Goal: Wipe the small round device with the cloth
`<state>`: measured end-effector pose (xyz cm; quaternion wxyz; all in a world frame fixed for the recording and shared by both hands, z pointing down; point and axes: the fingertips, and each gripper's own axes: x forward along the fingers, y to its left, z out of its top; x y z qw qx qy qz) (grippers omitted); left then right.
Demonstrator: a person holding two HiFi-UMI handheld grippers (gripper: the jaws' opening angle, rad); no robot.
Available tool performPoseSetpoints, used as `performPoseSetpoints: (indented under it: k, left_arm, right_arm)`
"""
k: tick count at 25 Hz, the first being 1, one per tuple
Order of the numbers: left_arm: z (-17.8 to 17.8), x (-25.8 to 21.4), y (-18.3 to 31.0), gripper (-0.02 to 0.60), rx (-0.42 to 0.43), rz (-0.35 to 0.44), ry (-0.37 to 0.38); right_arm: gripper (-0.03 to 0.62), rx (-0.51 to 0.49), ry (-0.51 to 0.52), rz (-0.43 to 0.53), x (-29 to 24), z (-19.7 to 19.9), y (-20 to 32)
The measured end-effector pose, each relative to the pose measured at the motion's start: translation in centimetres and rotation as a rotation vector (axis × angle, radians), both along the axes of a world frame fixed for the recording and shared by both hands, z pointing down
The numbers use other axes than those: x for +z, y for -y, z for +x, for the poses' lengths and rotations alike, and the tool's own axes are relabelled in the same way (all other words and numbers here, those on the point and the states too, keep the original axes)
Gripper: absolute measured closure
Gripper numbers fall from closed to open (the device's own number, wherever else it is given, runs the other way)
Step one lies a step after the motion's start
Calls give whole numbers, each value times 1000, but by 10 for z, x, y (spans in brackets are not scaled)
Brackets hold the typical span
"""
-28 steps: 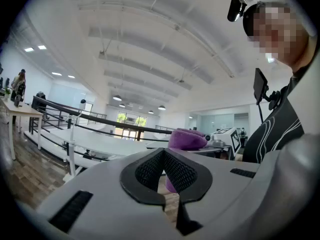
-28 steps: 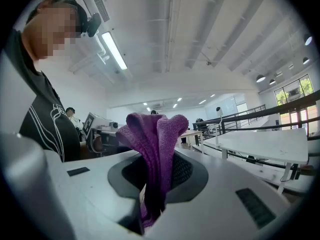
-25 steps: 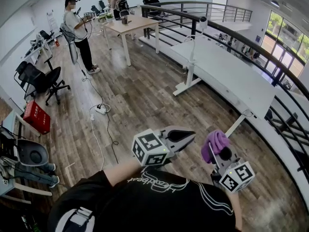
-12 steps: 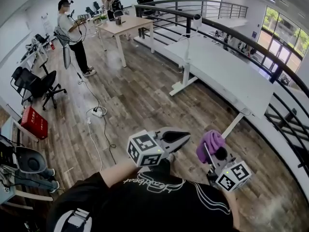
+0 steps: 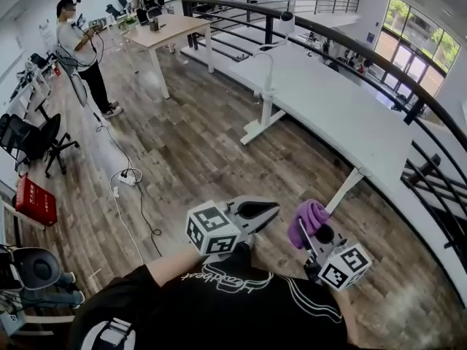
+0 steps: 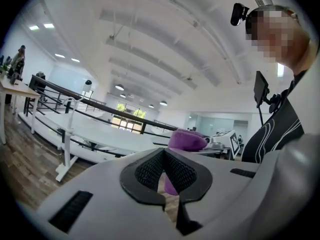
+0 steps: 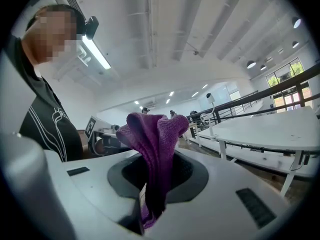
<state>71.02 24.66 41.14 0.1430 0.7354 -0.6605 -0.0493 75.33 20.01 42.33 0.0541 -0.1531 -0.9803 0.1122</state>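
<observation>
A purple cloth is bunched in my right gripper, which is shut on it, with a tuft standing up above the jaws. My left gripper is shut with nothing in it and is held level just left of the cloth. Both hang over the wooden floor in front of the person's chest. A small white round device tops a thin post at the far end of the long white table, well away from both grippers.
A black curved railing runs behind the white table. At the back a wooden table stands with a person beside it. An office chair, a red box and a floor cable with power strip lie left.
Both grippers have travelled with the person across the floor. The room has slid left in the head view and the white table's near end is closer. The cloth stays gripped.
</observation>
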Motion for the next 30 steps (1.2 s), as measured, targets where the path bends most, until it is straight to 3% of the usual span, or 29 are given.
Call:
performPoseSetpoints:
  k: [8,13,18,30]
  left_arm:
    - [-177,-3,53,574,-15,-1,-47]
    - [-266,-5,79,574,-9,5,-16]
    - [-315,-10,100,574,5,22,-18]
    - [-378,-4,142,574,-13,0,-5]
  right_arm:
    - [536,12,-43,-18,-8,-168,55]
    - [536,13,-35,3,-16,-258,77]
    - [536,25,-29,22,-21,-303,97]
    - [536,-6,-7,6,-21,-373,146]
